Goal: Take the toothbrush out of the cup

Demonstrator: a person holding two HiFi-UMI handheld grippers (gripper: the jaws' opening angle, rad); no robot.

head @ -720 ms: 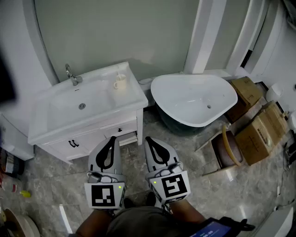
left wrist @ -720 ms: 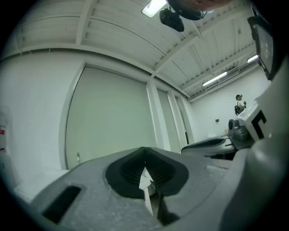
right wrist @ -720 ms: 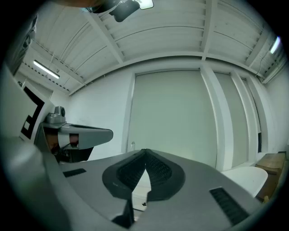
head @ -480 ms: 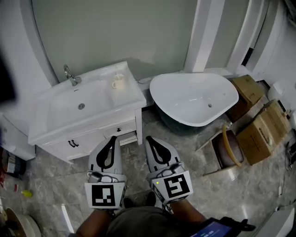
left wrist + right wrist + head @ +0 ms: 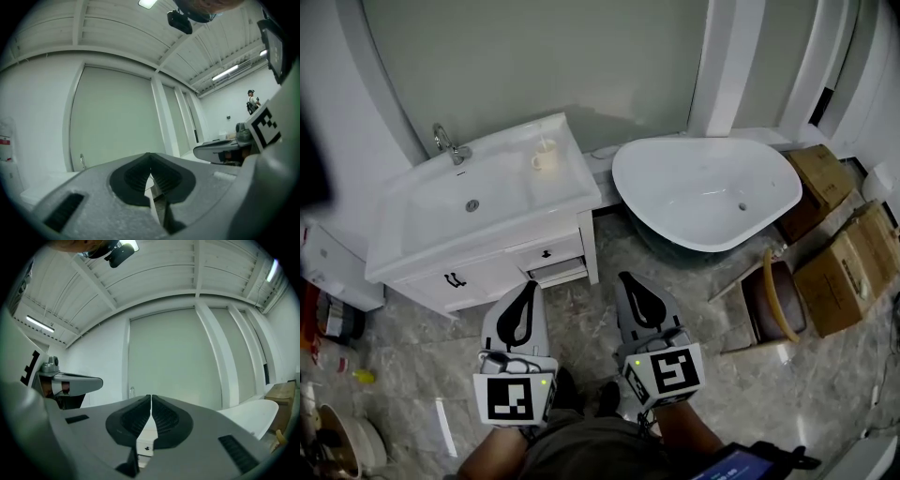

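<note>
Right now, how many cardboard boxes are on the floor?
2. One cardboard box sits beside the bathtub's right end; a second box lies nearer, at the right edge. Others may be hidden.

White vanity desk (image 5: 567,190) is set against the wall. A basin (image 5: 473,216) is sunk into its top, and a tap (image 5: 446,144) is mounted at the rear edge. A pale cup (image 5: 544,157) is stood upright on the bare right end, near the back; its contents cannot be resolved. The desk is carried by a grey marbled floor (image 5: 694,300). A white bathtub (image 5: 694,187) and cardboard boxes (image 5: 853,272) are also stood on this floor.
</note>
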